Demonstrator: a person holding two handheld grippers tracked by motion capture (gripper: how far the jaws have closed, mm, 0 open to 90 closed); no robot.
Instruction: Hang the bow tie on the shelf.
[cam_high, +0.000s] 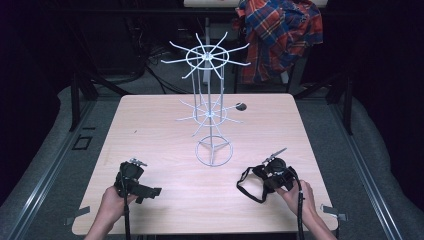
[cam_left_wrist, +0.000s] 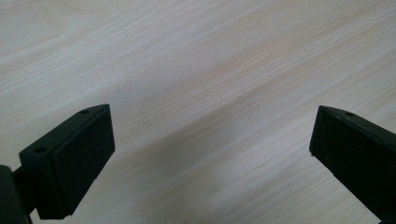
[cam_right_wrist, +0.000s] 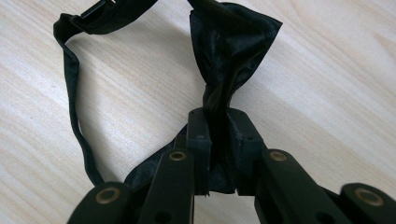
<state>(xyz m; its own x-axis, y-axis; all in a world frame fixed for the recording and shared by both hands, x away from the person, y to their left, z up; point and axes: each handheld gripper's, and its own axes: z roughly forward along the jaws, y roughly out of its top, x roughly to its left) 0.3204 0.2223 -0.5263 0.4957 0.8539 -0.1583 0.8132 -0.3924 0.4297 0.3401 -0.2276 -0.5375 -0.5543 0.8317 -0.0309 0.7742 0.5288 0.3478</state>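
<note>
Light wood-grain table (cam_high: 150, 135), square top, pale and matt. White wire display stand (cam_high: 210, 107) upright on it, round ring base resting slightly nearer than centre, two tiers of radiating hooks above. Black bow tie (cam_high: 265, 176) with its strap looped out flat on the top, near right, well apart from the stand base. Small dark round spot (cam_high: 241, 106) on the surface, far side, right of the stand's lower tier.

My grippers: two, left (cam_high: 156, 192), right (cam_right_wrist: 218, 135)
My hands: two
Bow ties: one (cam_right_wrist: 233, 51), in my right gripper
Wire racks: one (cam_high: 210, 107)
Tables: one (cam_high: 150, 130)
Plaid shirts: one (cam_high: 277, 35)
</note>
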